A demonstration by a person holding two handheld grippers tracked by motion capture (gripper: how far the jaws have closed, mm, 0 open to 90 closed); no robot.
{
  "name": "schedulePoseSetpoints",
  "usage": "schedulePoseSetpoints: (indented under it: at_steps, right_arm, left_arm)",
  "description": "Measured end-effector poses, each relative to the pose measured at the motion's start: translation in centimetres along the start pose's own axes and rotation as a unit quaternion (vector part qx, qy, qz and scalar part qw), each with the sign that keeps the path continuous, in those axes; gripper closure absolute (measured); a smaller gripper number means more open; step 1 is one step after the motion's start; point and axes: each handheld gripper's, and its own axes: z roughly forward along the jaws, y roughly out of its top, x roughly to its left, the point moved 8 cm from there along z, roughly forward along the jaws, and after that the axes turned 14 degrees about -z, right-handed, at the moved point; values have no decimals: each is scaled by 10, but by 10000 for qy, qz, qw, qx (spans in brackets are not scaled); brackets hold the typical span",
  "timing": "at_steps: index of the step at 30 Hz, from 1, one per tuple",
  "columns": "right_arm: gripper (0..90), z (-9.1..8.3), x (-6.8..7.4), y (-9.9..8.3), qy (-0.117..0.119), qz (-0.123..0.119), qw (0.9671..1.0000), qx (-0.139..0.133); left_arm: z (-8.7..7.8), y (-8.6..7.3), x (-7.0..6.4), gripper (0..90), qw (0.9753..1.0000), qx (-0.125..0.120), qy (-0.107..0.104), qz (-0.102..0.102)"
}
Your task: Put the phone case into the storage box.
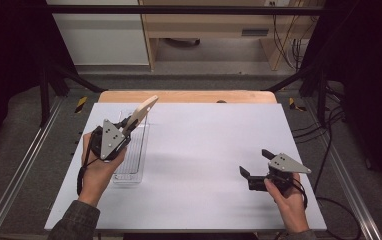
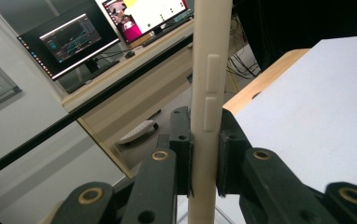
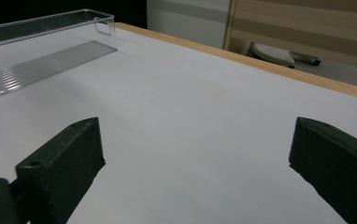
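Left gripper (image 1: 127, 126) clenching cream flat tool (image 1: 141, 111), lifting it tilted above clear tray (image 1: 131, 165) at left side of desk (image 1: 204, 150). Right gripper (image 1: 256, 164) hovering near right over bare desk, jaws spread wide, gripping nothing.

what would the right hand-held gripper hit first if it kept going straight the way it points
Probably the clear tray; the right hand-held gripper points left across bare white table toward it, though depth is uncertain.
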Motion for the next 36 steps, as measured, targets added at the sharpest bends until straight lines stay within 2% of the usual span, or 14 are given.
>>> schedulePoseSetpoints:
  at_steps: [5, 8, 11, 15, 17, 23, 28, 31, 36]
  right_arm:
    - [32, -2, -4, -3, -97, 109, 9996, -236]
    - [35, -2, -4, -3, -150, 198, 9989, -409]
    - [37, 0, -2, -3, -148, 128, 9986, -491]
    - [32, 0, -3, 0, -280, 141, 9974, -655]
    - [32, 1, -2, -1, -286, 200, 9971, -671]
    - [32, 4, 1, -4, -289, 125, 9975, -639]
    - [32, 5, 1, -4, -297, 53, 9976, -627]
    - [32, 5, 1, -4, -303, 7, 9976, -628]
    - [31, 6, 0, -6, -362, 48, 9973, -640]
  left_arm:
    - [2, 2, 11, 790, 10000, -29, 54, -77]
    - [6, 1, 21, 790, 9997, -36, 97, -201]
    - [9, 3, 29, 790, 9993, -96, 91, -342]
    - [14, 4, 40, 790, 9995, -92, 121, -285]
    - [16, 3, 45, 790, 9995, -66, 139, -290]
    - [22, 1, 54, 790, 9995, -14, 103, -310]
    - [27, -1, 61, 790, 9986, 6, 39, -523]
    - [30, -2, 62, 790, 9973, -2, -35, -729]
    - [36, -9, 66, 790, 9970, 102, -32, -766]
